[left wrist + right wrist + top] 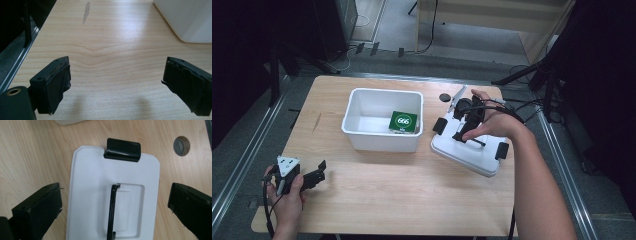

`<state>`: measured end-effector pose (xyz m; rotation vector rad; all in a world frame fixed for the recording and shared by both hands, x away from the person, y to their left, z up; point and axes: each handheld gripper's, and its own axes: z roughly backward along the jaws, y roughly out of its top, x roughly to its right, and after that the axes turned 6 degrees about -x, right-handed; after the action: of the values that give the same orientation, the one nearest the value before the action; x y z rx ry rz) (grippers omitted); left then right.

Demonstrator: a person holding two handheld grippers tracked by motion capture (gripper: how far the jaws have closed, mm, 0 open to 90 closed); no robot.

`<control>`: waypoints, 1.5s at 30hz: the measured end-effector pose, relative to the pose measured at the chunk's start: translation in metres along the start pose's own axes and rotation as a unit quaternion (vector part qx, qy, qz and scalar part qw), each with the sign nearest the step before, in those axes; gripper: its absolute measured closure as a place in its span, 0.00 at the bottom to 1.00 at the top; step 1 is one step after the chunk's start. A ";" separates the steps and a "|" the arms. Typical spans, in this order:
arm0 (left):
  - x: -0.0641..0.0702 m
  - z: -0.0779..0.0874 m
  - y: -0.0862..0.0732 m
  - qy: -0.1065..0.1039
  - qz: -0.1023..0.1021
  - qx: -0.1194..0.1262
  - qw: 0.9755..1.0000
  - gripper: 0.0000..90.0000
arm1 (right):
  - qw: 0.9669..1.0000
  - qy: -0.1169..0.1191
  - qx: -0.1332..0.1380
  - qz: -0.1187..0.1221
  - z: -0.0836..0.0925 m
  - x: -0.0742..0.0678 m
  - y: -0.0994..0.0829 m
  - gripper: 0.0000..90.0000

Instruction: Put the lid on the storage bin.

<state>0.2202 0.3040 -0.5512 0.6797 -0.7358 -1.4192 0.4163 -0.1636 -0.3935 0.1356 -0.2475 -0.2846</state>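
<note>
1. The right hand-held gripper (468, 116) hovered over the white lid (469, 150), which lay flat on the table (387, 200) at about 3 o'clock from the white bin (383, 120), just beside it.
2. In the right gripper view its jaws stood wide, one on either side of the lid (92, 195), gripping nothing; the lid's black handle (111, 212) ran between them, not touched by either.
3. A black clasp (123, 150) sat on the lid's far edge at 12 o'clock in that view, and a small grey round disc (181, 146) lay in the table surface at about 1 o'clock.
4. In the high view, black clasps showed at the lid's two ends (440, 125).
5. The bin stood open near the table's middle, with a green box marked 666 (403, 121) inside, towards its 3 o'clock wall.
6. The left hand-held gripper (314, 176) rested low at the table's 8 o'clock corner, well apart from bin and lid.
7. Its jaws were spread wide and empty over bare wood (112, 65), with a corner of the bin (185, 20) at 1 o'clock in the left gripper view.
</note>
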 end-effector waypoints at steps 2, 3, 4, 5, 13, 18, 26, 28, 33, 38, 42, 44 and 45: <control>0.000 0.000 0.000 0.000 0.000 0.000 1.000 0.09 | 1.000 -0.001 -0.007 -0.006 -0.003 -0.001 -0.003 0.00; 0.000 0.000 0.000 0.001 0.000 0.000 1.000 0.09 | 1.000 -0.001 -0.007 -0.002 -0.005 0.000 -0.005 0.00; 0.000 0.000 0.000 0.000 0.000 0.001 1.000 0.09 | 1.000 -0.001 -0.010 -0.008 -0.007 -0.001 -0.006 0.00; 0.000 0.000 0.000 0.000 0.000 0.000 1.000 0.09 | 1.000 -0.002 -0.014 -0.008 -0.009 -0.001 -0.007 0.00; 0.000 0.000 0.000 0.000 0.000 0.001 1.000 0.09 | 0.999 -0.013 -0.028 -0.019 -0.025 -0.004 -0.018 0.16; 0.000 0.000 0.000 0.000 0.001 0.000 1.000 0.09 | 0.999 -0.010 -0.042 -0.025 -0.037 -0.004 -0.027 0.31; 0.000 0.001 0.000 0.000 0.000 0.000 1.000 0.09 | 0.997 0.007 -0.066 -0.044 -0.054 -0.001 -0.040 0.56; 0.000 0.001 0.000 0.000 0.000 0.000 1.000 0.09 | 0.996 0.007 -0.069 -0.049 -0.057 0.001 -0.043 0.61; 0.000 0.001 0.000 0.000 0.000 0.000 1.000 0.09 | 0.995 0.010 -0.073 -0.071 -0.064 0.005 -0.048 0.76; 0.000 0.001 -0.001 0.000 0.002 0.001 1.000 0.09 | 0.994 0.006 -0.066 -0.081 -0.062 0.009 -0.049 0.87; 0.000 0.001 -0.001 0.000 0.002 0.001 1.000 0.09 | 0.995 -0.009 -0.067 -0.074 -0.059 0.012 -0.050 0.94; 0.000 0.001 -0.001 0.000 0.001 0.002 1.000 0.09 | 0.995 -0.007 -0.069 -0.068 -0.059 0.011 -0.050 0.95; 0.000 0.001 -0.001 0.000 0.001 0.002 1.000 0.09 | 0.996 -0.007 -0.069 -0.063 -0.059 0.011 -0.050 0.95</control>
<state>0.2192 0.3038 -0.5513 0.6813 -0.7389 -1.4156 0.4285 -0.2090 -0.4557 0.0128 -0.2337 -0.4280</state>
